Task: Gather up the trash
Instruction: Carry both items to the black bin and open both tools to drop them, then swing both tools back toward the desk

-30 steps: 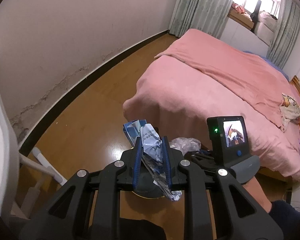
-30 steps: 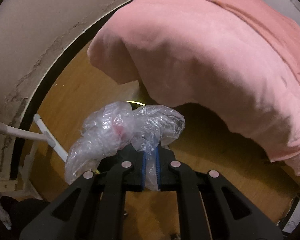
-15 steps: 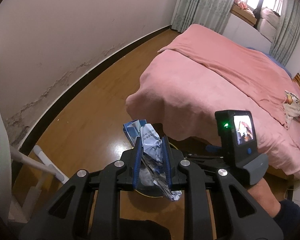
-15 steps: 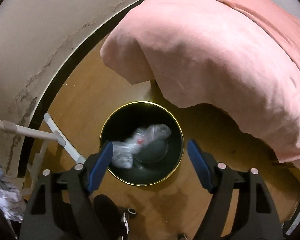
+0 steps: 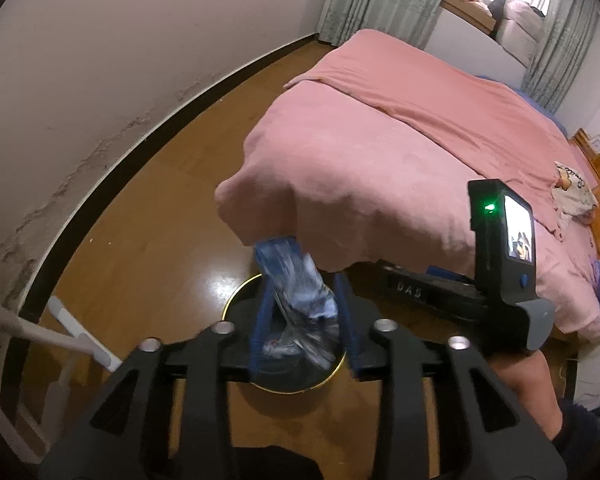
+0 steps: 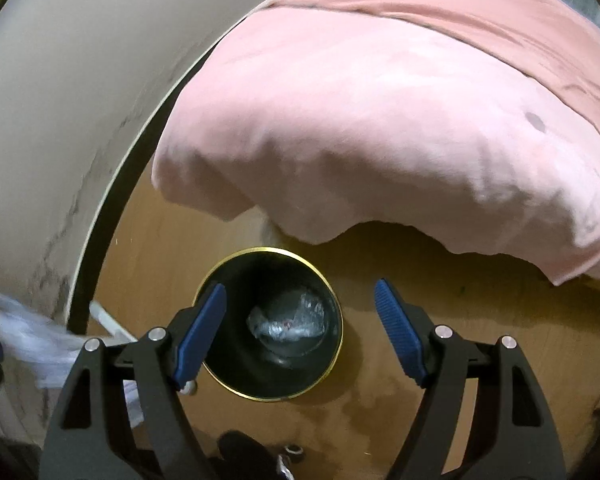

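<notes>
A black round bin with a gold rim (image 6: 332, 308) stands on the wooden floor at the bed's foot; its rim shows in the left wrist view (image 5: 236, 300). Clear crumpled plastic (image 6: 288, 318) lies at its bottom. My right gripper (image 6: 300, 332) is open and empty, above the bin. My left gripper (image 5: 304, 320) sits above the bin with its jaws parted a little. A crumpled blue-and-white paper wrapper (image 5: 296, 284) is between the pads, blurred, touching the left pad; whether it is gripped I cannot tell. The wrapper also shows blurred at the right wrist view's left edge (image 6: 28, 336).
A bed with a pink cover (image 5: 400, 152) overhangs the floor just behind the bin. A white wall with a dark skirting (image 5: 112, 168) runs on the left. A white rack leg (image 5: 80, 336) stands left of the bin. The right gripper's body with its screen (image 5: 516, 264) is at right.
My right gripper opened and the clear plastic dropped into the bin. My left gripper moved over the bin and its jaws have parted; the wrapper now looks blurred.
</notes>
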A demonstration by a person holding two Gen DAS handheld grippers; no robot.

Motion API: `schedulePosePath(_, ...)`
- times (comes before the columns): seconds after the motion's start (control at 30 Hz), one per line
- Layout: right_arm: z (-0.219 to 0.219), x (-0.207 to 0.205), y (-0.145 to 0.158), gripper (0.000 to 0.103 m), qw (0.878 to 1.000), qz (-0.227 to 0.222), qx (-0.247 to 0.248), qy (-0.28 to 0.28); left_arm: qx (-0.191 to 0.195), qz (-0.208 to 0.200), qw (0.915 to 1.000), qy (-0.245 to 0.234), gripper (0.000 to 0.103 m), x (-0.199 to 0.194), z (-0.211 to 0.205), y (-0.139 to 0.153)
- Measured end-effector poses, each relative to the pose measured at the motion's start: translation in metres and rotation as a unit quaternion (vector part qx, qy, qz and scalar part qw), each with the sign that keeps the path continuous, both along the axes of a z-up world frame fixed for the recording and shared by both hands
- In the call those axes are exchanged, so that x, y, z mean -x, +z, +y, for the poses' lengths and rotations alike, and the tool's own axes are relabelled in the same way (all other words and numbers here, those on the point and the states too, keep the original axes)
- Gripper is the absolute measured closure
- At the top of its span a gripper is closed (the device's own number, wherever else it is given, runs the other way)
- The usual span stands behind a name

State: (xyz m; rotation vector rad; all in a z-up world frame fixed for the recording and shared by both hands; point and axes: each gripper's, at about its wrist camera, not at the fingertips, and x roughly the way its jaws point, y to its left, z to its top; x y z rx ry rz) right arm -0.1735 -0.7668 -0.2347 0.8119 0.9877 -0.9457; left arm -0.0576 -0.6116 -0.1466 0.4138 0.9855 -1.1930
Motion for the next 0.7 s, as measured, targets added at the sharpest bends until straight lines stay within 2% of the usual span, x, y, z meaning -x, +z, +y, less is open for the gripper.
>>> schedulePosePath(0.03,-0.003,0.004,0.003,0.029,1.0,-0.005,0.002,-0.009,0.0,-0.008,1.0,-0.002,0.05,0.002,-0.002,0.002)
schedulePosePath(0.07,-0.005,0.007,0.005,0.029,1.0,-0.011,0.004,-0.017,0.002,-0.012,0.9999,-0.002,0.047,0.003,-0.003,0.003)
schedulePosePath(0.23,-0.007,0.01,0.015,0.029,0.999,-0.023,0.008,-0.021,0.009,-0.017,0.9998,-0.005,0.044,0.005,0.006,0.016)
schedulePosePath(0.4,0.004,-0.002,0.035,0.029,0.999,-0.036,0.023,0.007,0.022,-0.041,0.9989,0.01,0.026,0.001,0.038,0.044)
schedulePosePath(0.5,0.024,-0.019,0.069,0.029,0.996,-0.057,0.053,0.041,0.031,-0.055,0.9976,0.026,0.017,-0.004,0.067,0.068)
schedulePosePath(0.57,0.038,-0.029,0.093,0.028,0.992,-0.078,0.072,0.065,0.04,-0.077,0.9954,0.042,0.011,-0.012,0.101,0.093)
schedulePosePath(0.7,0.091,-0.073,0.153,0.028,0.973,-0.134,0.106,0.155,0.069,-0.111,0.9865,0.098,0.008,-0.034,0.183,0.137)
